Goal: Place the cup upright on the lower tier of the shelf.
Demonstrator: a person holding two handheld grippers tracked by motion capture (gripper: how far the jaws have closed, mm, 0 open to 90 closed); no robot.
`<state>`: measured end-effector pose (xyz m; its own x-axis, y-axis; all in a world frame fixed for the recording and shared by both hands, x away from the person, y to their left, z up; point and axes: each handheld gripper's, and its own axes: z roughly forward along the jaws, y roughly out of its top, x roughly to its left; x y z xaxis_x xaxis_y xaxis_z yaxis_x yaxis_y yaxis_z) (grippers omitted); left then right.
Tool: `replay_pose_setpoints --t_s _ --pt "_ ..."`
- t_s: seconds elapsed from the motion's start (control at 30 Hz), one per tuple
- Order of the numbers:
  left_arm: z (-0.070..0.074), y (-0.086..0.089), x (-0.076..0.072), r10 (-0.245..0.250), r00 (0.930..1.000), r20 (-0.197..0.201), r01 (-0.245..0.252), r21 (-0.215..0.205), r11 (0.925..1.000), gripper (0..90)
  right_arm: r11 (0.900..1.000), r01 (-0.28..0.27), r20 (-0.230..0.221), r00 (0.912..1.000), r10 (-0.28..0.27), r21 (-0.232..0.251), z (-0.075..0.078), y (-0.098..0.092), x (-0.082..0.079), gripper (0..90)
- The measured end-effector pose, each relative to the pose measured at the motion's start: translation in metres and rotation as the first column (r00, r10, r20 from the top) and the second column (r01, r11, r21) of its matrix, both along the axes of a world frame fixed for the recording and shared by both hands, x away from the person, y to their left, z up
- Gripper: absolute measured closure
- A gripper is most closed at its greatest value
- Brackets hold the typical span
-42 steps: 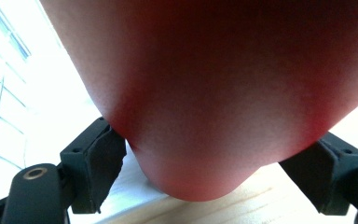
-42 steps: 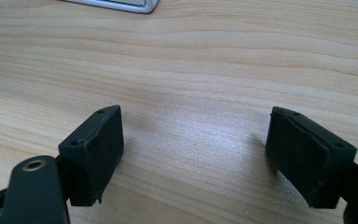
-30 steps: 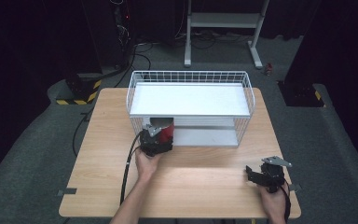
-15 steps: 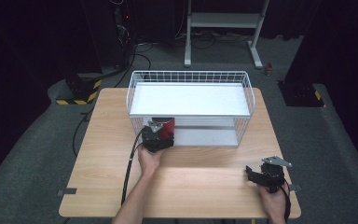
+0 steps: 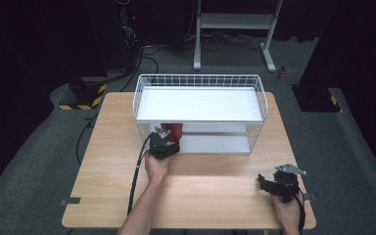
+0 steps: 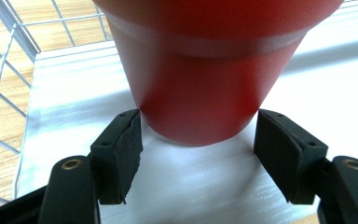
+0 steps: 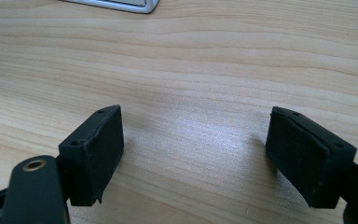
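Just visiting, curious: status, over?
Left gripper shut on red cup in wire basket. Right gripper open over table. Nothing blocking.

Each hand carried a black gripper with blocky jaws. The left gripper (image 5: 165,145) had a small grey plate on top and a black cable trailing back along the bare forearm. The right gripper (image 5: 277,183) bore a grey three-cornered plate, and a dark cable ran past the wrist. In the gripper views the jaws ended in thick black pads (image 7: 100,149) with rough, worn edges, small screw holes in their backs, and brass-coloured rivets at the joints. No sleeves reached the wrists
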<state>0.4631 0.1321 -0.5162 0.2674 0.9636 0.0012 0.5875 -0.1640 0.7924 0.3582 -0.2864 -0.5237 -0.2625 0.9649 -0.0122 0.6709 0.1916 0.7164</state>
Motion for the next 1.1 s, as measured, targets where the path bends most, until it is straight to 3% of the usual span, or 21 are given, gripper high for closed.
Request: replay_pose_setpoints --t_s 0.07,0.13,0.37,0.5,0.6,0.8,1.1 --pt "0.001 0.001 -0.001 0.009 0.9998 -0.018 -0.01 -0.017 0.9998 29.4 1.0 0.0 0.0 1.0 0.0 0.0 0.0 0.0 0.0 19.1" --pt "0.002 0.003 -0.002 0.005 0.9995 -0.032 -0.005 -0.003 1.0 27.4 1.0 0.0 0.0 1.0 0.0 0.0 0.0 0.0 0.0 19.2" --pt "0.007 0.004 -0.014 -0.029 0.9988 -0.04 0.029 -0.01 0.9995 26.2 1.0 0.0 0.0 1.0 0.0 0.0 0.0 0.0 0.0 19.1" --pt "0.009 0.007 -0.019 -0.062 0.9975 -0.033 0.062 0.006 0.998 24.6 1.0 0.0 0.0 1.0 0.0 0.0 0.0 0.0 0.0 19.1" --pt "0.012 0.009 -0.026 -0.074 0.9971 -0.019 0.073 -0.019 0.9971 24.2 1.0 0.0 0.0 1.0 0.0 0.0 0.0 0.0 0.0 19.1" --pt "0.016 0.015 -0.032 -0.106 0.994 -0.025 0.105 -0.036 0.9938 24.5 1.0 0.0 0.0 1.0 0.0 0.001 0.0 0.0 0.0 19.1" --pt "0.023 0.021 -0.038 -0.118 0.993 -0.007 0.117 -0.055 0.9915 24.8 1.0 0.0 0.0 1.0 0.0 0.001 0.0 0.0 0.0 19.1"
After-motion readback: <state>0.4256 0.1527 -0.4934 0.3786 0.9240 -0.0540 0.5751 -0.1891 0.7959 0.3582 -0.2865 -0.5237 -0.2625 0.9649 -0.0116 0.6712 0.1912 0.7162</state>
